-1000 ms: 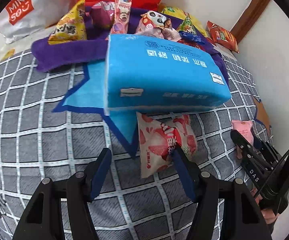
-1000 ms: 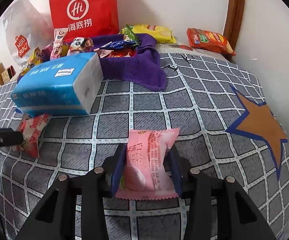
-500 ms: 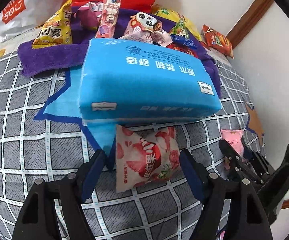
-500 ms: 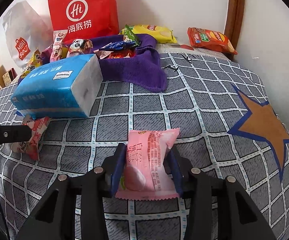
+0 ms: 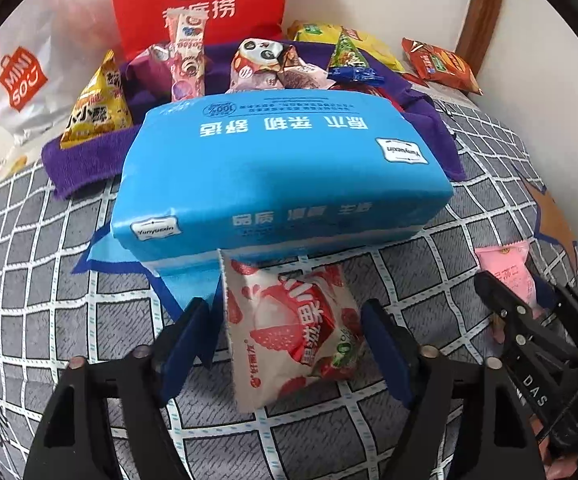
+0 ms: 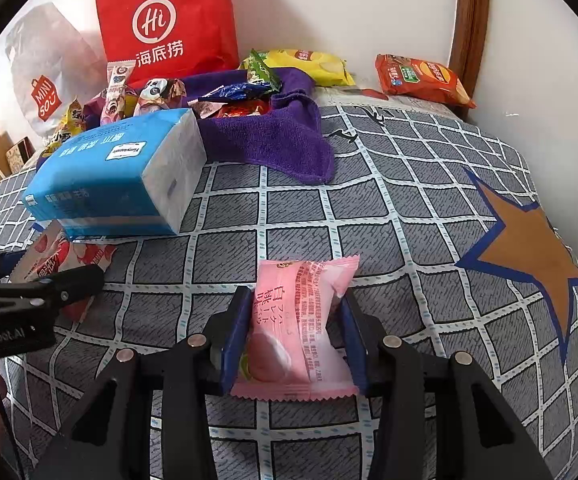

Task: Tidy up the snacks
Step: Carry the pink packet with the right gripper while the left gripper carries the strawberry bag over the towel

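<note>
Pink snack packet point(image 6: 295, 328) lies lengthwise between right tool point(image 6: 295, 340) fingers.

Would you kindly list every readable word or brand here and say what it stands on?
"Hi 海底捞": red paper bag.
"MINISO": white plastic bag.
"Yunyuexin": blue tissue pack.
"DAS": right gripper.
"iRobot.AI": left gripper.
Pink snack packet: print too small.
</note>
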Action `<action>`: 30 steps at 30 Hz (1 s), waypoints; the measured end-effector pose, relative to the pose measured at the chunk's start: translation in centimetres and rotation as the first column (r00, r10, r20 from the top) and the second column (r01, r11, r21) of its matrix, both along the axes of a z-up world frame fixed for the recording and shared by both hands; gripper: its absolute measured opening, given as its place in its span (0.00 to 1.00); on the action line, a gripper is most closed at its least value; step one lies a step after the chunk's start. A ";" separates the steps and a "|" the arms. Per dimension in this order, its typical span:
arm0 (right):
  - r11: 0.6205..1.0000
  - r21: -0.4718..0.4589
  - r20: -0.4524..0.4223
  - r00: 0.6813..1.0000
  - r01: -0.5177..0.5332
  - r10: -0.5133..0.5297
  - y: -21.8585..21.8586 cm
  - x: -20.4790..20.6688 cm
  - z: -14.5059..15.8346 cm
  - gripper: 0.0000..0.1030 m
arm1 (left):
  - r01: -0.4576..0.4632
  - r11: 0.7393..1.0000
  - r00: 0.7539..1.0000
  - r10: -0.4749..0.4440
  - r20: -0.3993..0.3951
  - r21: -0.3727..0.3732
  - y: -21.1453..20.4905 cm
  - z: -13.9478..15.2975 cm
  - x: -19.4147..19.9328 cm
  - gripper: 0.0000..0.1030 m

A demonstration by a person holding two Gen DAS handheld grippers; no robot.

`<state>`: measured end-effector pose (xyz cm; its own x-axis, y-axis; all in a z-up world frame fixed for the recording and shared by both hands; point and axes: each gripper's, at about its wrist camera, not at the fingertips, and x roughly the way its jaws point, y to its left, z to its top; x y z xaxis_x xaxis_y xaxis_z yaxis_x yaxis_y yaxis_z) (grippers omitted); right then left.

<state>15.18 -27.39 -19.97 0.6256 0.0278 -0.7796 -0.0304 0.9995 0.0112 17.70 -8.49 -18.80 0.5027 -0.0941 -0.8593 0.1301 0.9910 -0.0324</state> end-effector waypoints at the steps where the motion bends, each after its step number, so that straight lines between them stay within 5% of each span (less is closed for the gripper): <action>1: 1.000 0.000 0.000 1.000 0.000 0.000 0.0 0.0 0.0 0.43 | 0.004 1.000 1.000 -0.004 0.004 0.007 0.1 0.1 0.0 0.54; 7: 1.000 -0.001 0.000 1.000 -0.003 0.003 0.0 0.0 0.0 0.44 | 0.019 0.997 1.000 -0.020 -0.013 -0.068 1.8 1.1 -0.2 0.36; 18: 1.000 -0.022 -0.009 1.000 -0.008 0.007 0.3 -0.2 0.6 0.39 | 0.000 0.993 1.000 -0.001 -0.003 -0.118 5.6 2.8 -2.0 0.34; 30: 0.999 -0.033 0.051 0.998 -0.022 0.023 3.2 -0.8 5.6 0.39 | -0.018 0.986 0.999 0.025 0.041 -0.166 9.0 6.4 -2.9 0.34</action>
<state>14.35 -24.19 -14.41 0.6646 0.0177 -0.7470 -0.0525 0.9984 -0.0231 14.82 0.54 -12.42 0.5417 -0.2223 -0.8107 0.1138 0.9749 -0.1913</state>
